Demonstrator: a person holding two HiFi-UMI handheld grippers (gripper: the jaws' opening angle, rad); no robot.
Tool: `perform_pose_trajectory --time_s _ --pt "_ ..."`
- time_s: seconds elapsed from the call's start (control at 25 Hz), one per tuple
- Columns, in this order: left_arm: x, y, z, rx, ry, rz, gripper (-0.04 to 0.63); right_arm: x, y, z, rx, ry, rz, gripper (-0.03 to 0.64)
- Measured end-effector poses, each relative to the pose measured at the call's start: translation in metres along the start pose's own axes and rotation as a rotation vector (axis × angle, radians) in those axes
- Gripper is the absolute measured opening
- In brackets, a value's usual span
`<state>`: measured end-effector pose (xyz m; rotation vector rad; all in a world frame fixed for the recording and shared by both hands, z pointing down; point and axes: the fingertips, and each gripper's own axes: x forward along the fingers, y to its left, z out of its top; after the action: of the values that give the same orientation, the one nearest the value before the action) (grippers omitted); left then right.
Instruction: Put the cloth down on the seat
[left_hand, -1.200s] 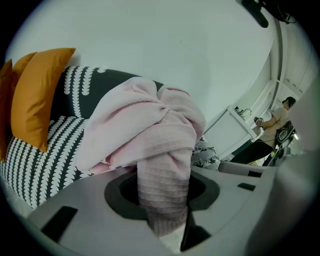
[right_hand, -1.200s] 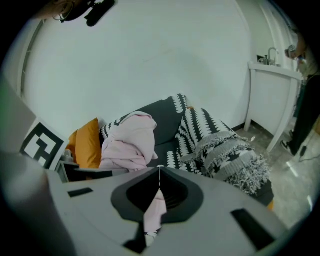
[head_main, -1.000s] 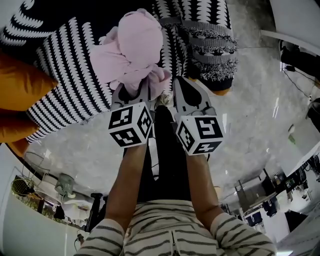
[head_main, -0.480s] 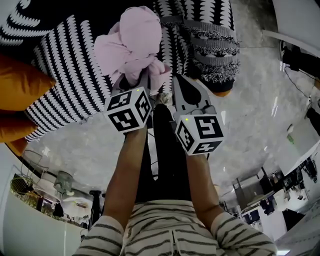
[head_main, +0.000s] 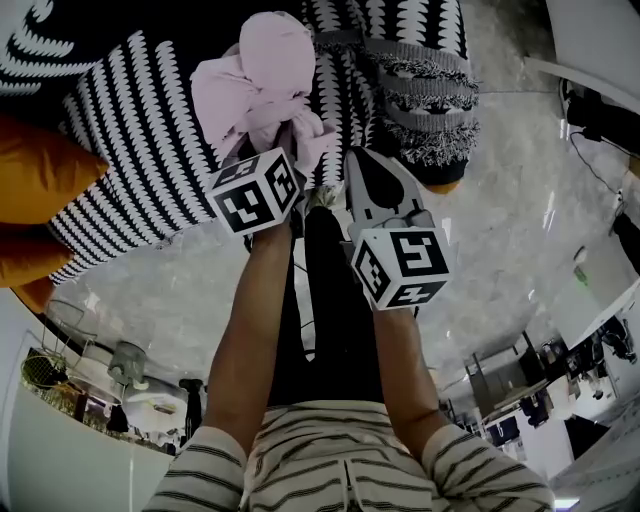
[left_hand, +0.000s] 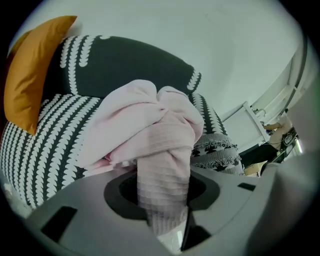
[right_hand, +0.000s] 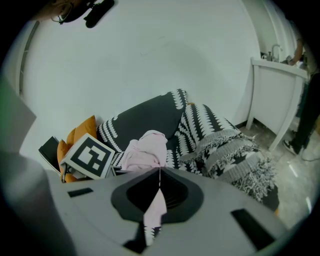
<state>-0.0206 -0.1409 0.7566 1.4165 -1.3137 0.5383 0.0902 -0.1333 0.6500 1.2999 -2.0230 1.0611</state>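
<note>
We clamp the pink cloth (head_main: 265, 70) in our left tool (head_main: 285, 155) above the seat (head_main: 130, 130), right tool (head_main: 352, 158) closed, empty; released near the seat's edge, it could slide off.

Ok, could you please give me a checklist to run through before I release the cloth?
1. Grip: left gripper clamped on the cloth: ok.
2. Position: cloth above the seat: ok.
3. Contact: cloth resting on the seat: cannot tell.
4. Drop spot: orange cushion lies off to the side: ok.
5. Clearance: right gripper free of the cloth: cannot tell; its jaws are together, close beside a cloth end.
</note>
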Motion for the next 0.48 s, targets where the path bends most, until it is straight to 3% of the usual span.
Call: perform_pose_trajectory --time_s 0.28,0.48 --pt "0.021 -0.010 0.003 -0.015 0.021 0.004 0.166 -0.001 -0.014 0.002 0.007 0.005 0.002 0.014" --pt "0.014 0.005 0.009 -0.033 0.028 0.000 0.169 -0.004 0.006 0.005 0.001 0.002 0.001 0.013"
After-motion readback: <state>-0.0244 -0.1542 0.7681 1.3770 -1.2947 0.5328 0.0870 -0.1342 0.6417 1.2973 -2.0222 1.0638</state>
